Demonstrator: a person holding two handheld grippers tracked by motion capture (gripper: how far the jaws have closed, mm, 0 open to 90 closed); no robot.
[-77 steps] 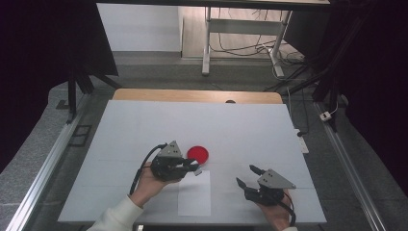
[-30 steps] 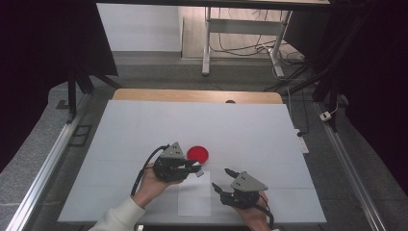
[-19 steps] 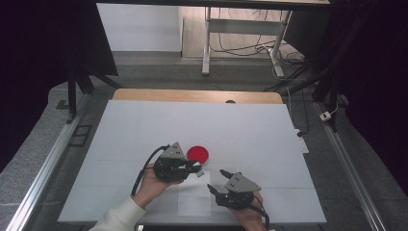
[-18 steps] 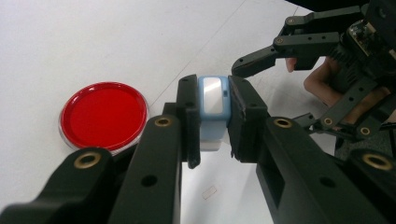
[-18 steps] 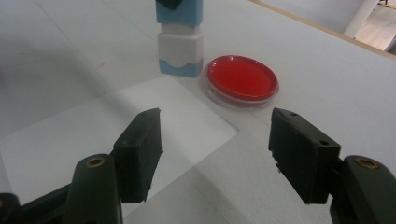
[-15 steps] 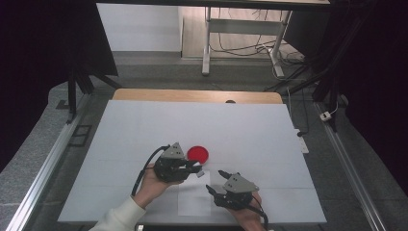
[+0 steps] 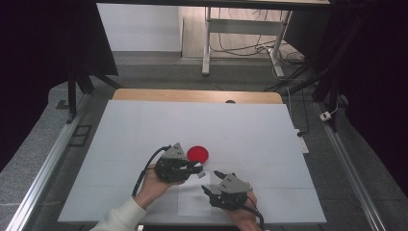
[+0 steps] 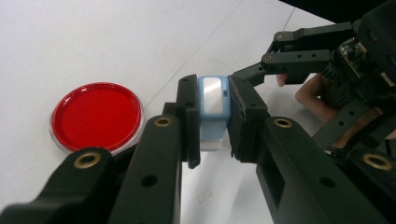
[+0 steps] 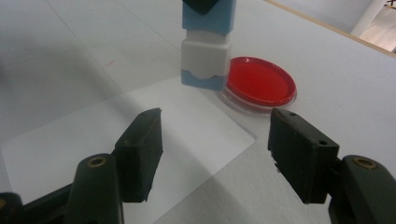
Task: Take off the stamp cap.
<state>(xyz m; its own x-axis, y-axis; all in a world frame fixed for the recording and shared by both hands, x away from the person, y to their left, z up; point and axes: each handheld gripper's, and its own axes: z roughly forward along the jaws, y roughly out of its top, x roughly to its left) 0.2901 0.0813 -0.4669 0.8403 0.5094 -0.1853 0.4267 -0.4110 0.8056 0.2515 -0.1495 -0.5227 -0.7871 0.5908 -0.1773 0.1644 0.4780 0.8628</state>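
Pale blue and white plastic makes up the small block (image 8: 213, 109) clamped between the two black jaws of the left gripper (image 8: 213, 121); the pads press on its blue sides, and its white lower part with a blue foot hangs just over the table (image 7: 144, 125) in the right gripper view (image 9: 205, 56). Just beside the block, on the white tabletop, lies a round red dish (image 8: 96, 116) with a clear rim; in the high view it sits just past the left gripper's tip (image 7: 197, 154). A thin clear sheet (image 9: 126, 135) lies flat on the table under and in front of the block, its corner reaching toward the dish.

The right gripper (image 9: 215, 154) points at the block from nearby, its jaws standing wide apart with nothing between them, though a little less wide than a second ago. In the high view it rests at the table's near edge (image 7: 211, 182), close to the left gripper, and nothing lies between it and the block.
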